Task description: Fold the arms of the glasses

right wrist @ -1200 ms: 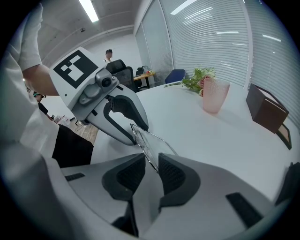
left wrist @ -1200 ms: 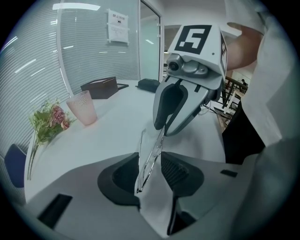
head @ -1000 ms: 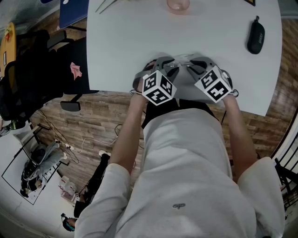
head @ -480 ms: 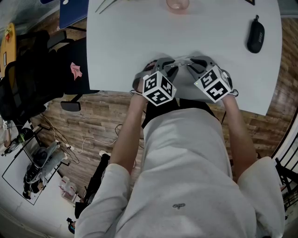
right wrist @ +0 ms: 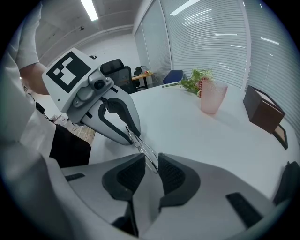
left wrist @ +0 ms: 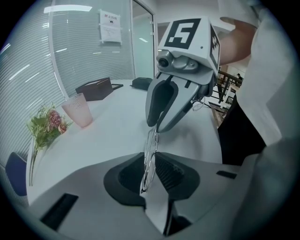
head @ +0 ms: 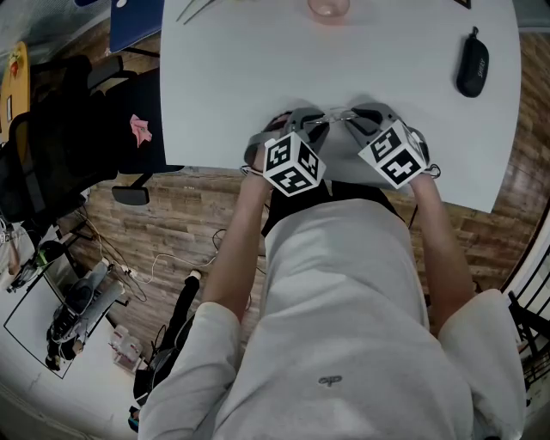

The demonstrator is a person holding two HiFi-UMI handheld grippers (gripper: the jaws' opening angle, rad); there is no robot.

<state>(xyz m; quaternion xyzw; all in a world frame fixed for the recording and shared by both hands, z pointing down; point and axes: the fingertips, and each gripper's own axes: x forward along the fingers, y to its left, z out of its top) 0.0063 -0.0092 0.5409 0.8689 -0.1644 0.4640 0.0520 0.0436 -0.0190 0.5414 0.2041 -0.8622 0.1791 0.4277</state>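
While gripped at both ends, glasses [head: 337, 115] sit at near edge of white surface [head: 258, 77], between two tongs. Left tongs [left wrist: 150, 160] have just been closing, pads pinching wire frame. Right tongs [right wrist: 151, 159] clamp opposite end. Pink cup [head: 328, 9] at far edge; black case [head: 472, 67] far right.

L claw [left wrist: 149, 159] & R claw [right wrist: 151, 161] sit tip to tip, close together, both pitched steeply down. L jaws have just been closing and now pinch the glasses [left wrist: 151, 140]. R jaws are narrow, pinching the same glasses' other end. L forearm [head: 236, 249] & R forearm [head: 447, 249] are bare, reaching fwd, elbows slightly out.
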